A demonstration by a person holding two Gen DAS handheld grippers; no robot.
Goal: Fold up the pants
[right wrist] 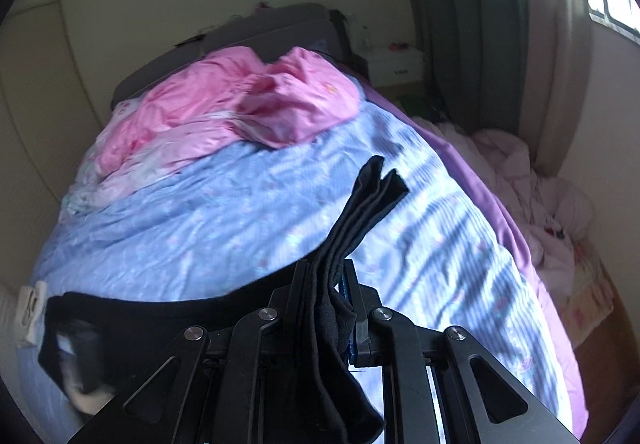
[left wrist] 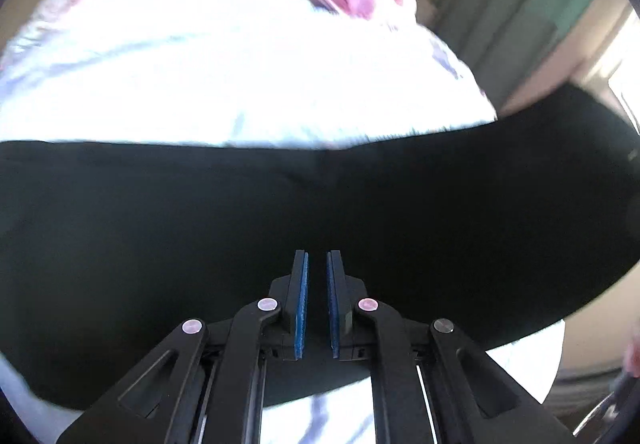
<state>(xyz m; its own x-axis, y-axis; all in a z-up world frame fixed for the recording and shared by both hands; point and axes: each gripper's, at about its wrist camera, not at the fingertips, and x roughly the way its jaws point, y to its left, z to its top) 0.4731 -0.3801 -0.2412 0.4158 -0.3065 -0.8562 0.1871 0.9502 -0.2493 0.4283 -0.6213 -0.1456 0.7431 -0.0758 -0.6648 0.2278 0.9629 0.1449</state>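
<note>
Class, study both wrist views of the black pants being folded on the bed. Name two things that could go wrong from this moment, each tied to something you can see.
1. The right gripper pinches a thick bunch of the black pants; layers may slip free unevenly.
2. The left gripper looks nearly shut over dark cloth, but no fabric shows between its pads, so its grip may be empty.

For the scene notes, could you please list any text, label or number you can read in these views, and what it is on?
None can be read with certainty.
White tag at the left end of the black pants: dark marks, perhaps digits, too blurred to read.
White box by the curtain: a small dark mark, too small to read.
Left wrist view: no text visible.
</note>
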